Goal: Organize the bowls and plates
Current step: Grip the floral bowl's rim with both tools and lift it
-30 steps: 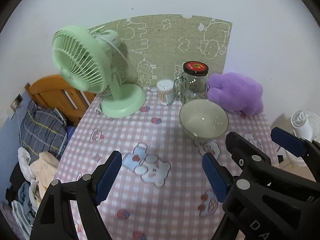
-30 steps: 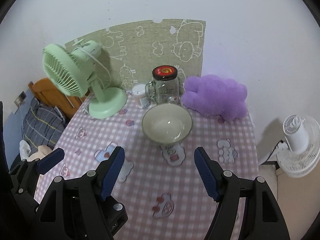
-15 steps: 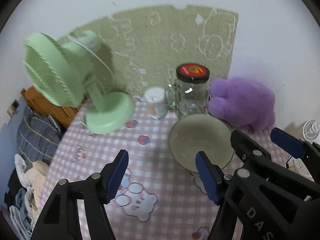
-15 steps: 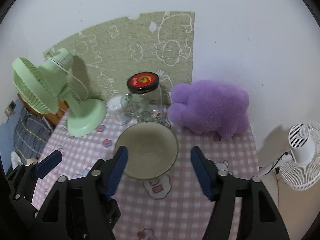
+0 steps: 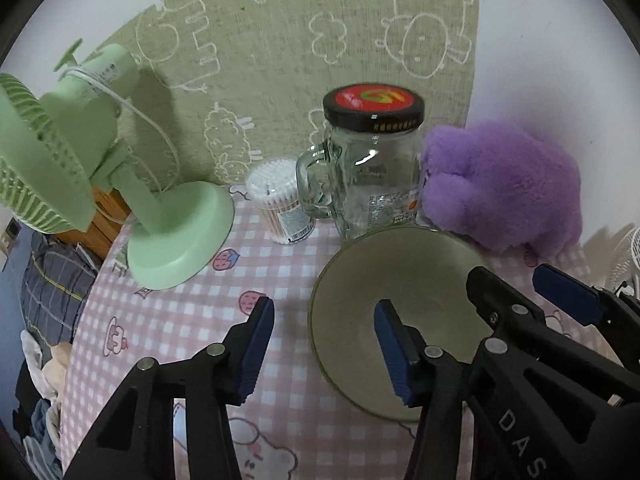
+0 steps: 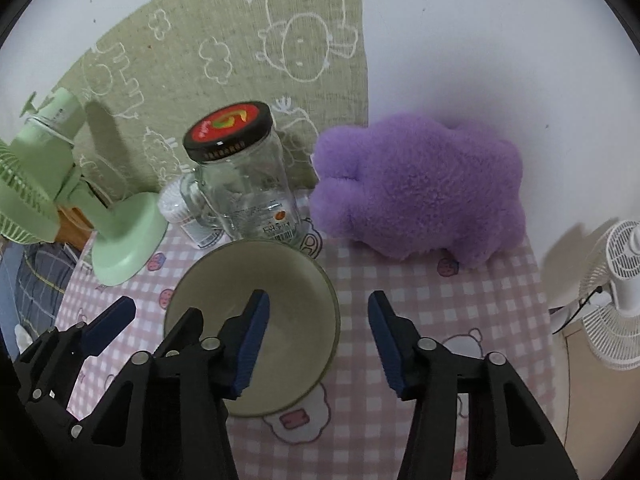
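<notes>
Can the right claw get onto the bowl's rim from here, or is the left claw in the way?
Probably yes. The right claw is open and straddles the bowl at its right rim; the left claw straddles the opposite rim, apart from it.

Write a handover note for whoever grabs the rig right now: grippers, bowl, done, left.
Left gripper: open, empty, its jaws straddling the near left rim of the bowl.
Right gripper: open, empty, its jaws straddling the bowl's right rim.
The bowl is upright and empty on the checked tablecloth, just in front of the glass jar, with the purple plush to its right and the green fan to its left.
Done: both grippers are positioned at the bowl.
Left: grip it, lift it, put it away. No plates or other bowls in view.
</notes>
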A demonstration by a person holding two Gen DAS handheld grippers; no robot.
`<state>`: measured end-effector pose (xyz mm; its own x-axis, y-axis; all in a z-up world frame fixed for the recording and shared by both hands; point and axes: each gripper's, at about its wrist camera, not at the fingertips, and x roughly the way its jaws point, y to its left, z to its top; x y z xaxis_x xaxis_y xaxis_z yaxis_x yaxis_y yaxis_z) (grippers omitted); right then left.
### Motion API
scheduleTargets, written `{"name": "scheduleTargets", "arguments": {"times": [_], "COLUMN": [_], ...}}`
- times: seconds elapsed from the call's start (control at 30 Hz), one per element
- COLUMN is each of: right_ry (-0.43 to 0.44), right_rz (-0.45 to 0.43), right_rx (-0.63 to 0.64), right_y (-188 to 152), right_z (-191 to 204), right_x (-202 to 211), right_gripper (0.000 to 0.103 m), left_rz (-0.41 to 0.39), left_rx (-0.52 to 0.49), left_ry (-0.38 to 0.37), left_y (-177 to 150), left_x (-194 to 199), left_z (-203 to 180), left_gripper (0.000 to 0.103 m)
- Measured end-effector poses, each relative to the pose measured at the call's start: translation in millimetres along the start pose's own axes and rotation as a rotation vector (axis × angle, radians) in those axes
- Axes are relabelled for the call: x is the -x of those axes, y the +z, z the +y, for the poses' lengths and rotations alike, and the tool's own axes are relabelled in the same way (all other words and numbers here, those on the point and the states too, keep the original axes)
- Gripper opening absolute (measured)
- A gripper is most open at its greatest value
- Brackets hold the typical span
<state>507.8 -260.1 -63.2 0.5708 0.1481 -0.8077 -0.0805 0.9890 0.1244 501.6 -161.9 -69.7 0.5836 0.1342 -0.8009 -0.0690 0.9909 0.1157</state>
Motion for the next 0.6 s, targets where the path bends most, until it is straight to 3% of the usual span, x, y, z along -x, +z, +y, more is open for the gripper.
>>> {"name": "scheduleTargets", "arguments": {"times": [0.2,0.47,0.6], "right_ry": [-0.002,0.005,-0.009], "right_rz": [0.025,0.044,0.033], "right_rx": [-0.006,-0.011,-0.003], "right_y": [0.5,-1.5,-1.6], "right_z": [-1.1,-2.0,-2.4], "right_x": [-21.7,-39.8,-40.9], "right_gripper": [0.039,0.021,0.017], "left_rz": [0.034,0.079,0.067], "left_rx": [0.012,0.018,0.019], "left_ry": [0.010,0.005,0.022], "left_y": [-1.6,-6.8,-7.8], "left_x": [-22.0,-38.5,-38.0], "left_z": [-2.7,-2.9,-3.5], "left_gripper": [0.046,0.021,0.017]}}
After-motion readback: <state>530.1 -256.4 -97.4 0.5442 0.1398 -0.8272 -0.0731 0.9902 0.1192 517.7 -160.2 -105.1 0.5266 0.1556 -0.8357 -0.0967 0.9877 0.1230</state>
